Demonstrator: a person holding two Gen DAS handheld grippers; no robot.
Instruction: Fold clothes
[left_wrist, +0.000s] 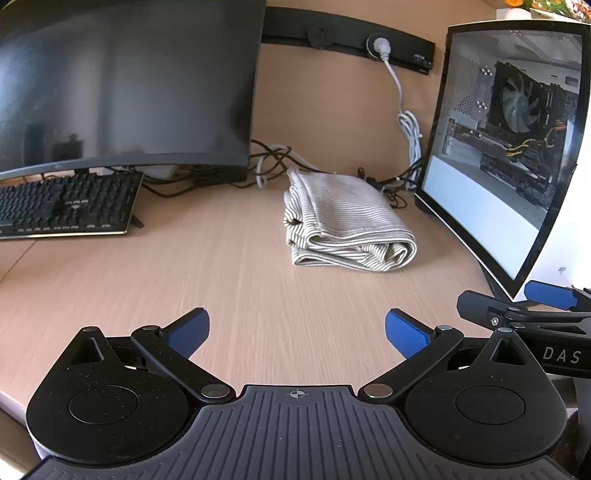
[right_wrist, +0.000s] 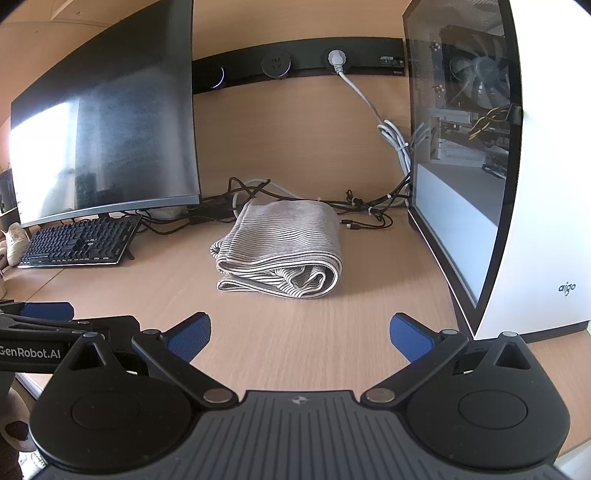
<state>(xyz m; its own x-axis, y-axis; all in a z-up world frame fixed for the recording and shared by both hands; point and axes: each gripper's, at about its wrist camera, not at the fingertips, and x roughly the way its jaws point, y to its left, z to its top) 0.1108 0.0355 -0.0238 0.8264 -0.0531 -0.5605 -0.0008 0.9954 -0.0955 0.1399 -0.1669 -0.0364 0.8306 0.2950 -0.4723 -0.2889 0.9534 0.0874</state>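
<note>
Behind striped garment, half-hidden cables

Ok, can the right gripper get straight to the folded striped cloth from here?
Probably yes: the right gripper is open and empty, and only bare desk lies between it and the striped cloth. The PC case stands off to its right.

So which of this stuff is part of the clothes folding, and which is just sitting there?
For the job: striped cloth, already folded; left tongs and right tongs, both open.

Just there: monitor, keyboard, computer case, cables, desk.
</note>
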